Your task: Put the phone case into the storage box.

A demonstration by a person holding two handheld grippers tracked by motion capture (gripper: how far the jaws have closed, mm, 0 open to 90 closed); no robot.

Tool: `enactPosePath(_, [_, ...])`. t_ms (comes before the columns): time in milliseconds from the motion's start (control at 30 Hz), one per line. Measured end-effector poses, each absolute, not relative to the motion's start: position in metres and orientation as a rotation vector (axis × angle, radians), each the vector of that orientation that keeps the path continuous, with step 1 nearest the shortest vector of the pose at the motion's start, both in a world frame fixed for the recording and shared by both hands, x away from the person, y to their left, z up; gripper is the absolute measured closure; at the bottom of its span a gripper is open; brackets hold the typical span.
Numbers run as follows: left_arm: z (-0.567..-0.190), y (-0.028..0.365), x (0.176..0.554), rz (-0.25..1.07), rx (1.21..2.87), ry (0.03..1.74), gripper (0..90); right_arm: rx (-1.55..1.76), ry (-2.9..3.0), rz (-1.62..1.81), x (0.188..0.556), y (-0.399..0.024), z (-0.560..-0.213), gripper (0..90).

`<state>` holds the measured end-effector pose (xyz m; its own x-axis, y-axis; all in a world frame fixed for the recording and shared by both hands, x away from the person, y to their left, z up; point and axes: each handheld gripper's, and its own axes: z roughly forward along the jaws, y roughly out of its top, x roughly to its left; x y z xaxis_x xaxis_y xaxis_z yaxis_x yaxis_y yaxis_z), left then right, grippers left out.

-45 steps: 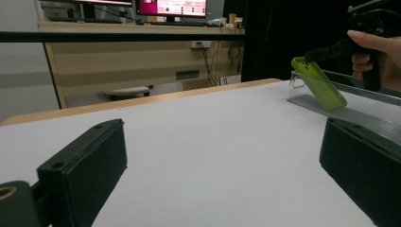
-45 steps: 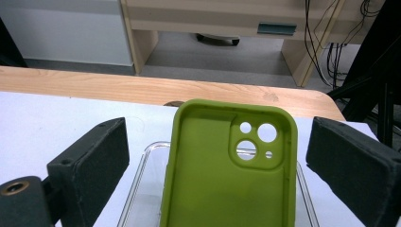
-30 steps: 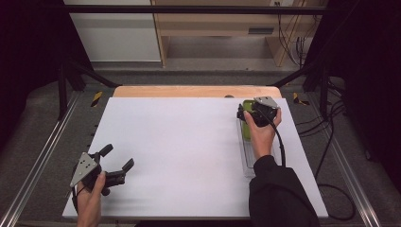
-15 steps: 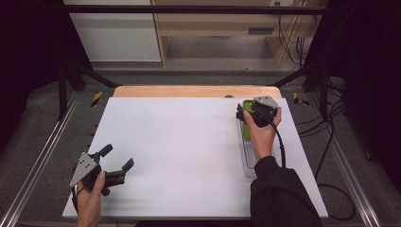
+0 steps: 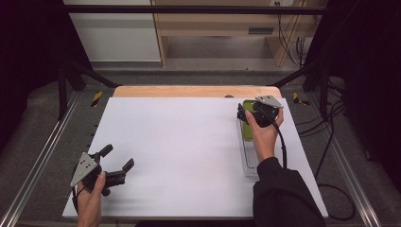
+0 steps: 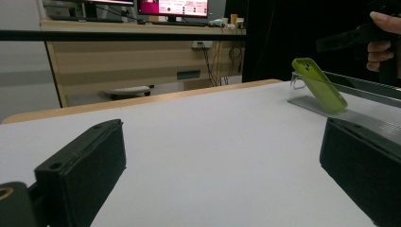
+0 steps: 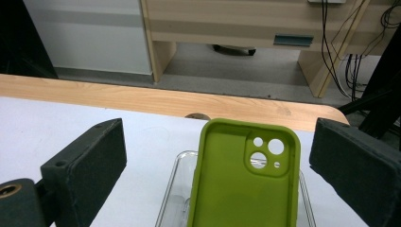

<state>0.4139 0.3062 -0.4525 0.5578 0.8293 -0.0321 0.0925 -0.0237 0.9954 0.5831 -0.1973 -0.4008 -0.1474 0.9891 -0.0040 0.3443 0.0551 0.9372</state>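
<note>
High view, and the right gripper hangs over the far right part of the white table, just above a green phone case that leans in a clear tray. Its jaws have just been opening and now stand spread, with the case between them but untouched: in the right gripper view the case sits upright, camera holes up, a gap on either side. Down at the near left corner the left gripper rests low over the table, jaws wide apart with nothing between. From the left gripper view the case tilts back on its tray, well away
</note>
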Motion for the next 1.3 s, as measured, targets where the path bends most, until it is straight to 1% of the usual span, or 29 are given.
enactPosePath(1300, [-0.452,0.304,0.414,0.712,1.504,0.830,0.7,1.337,1.644,1.221,0.558,-0.202,-0.374,5.5])
